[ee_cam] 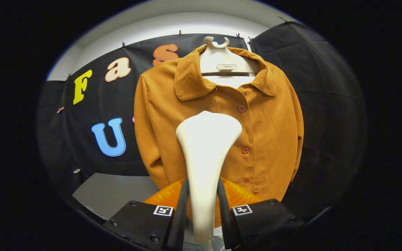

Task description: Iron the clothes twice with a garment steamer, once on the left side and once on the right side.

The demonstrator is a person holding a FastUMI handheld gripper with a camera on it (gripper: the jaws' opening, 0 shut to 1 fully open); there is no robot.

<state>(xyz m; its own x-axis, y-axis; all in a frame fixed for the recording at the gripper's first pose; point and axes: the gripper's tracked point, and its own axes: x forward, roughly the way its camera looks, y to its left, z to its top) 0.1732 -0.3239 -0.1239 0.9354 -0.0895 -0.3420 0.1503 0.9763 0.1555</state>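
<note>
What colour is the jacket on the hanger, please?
Mustard-orange jacket, clearest in the gripper view.

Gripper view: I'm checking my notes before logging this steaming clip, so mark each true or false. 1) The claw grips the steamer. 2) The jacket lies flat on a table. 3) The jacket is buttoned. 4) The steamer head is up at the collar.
1) True: the claw has both fingers pressed on the white steamer.
2) False: the jacket hangs on a hanger.
3) True: its front is closed, with buttons showing.
4) False: the head sits mid-chest, below the collar.
</note>
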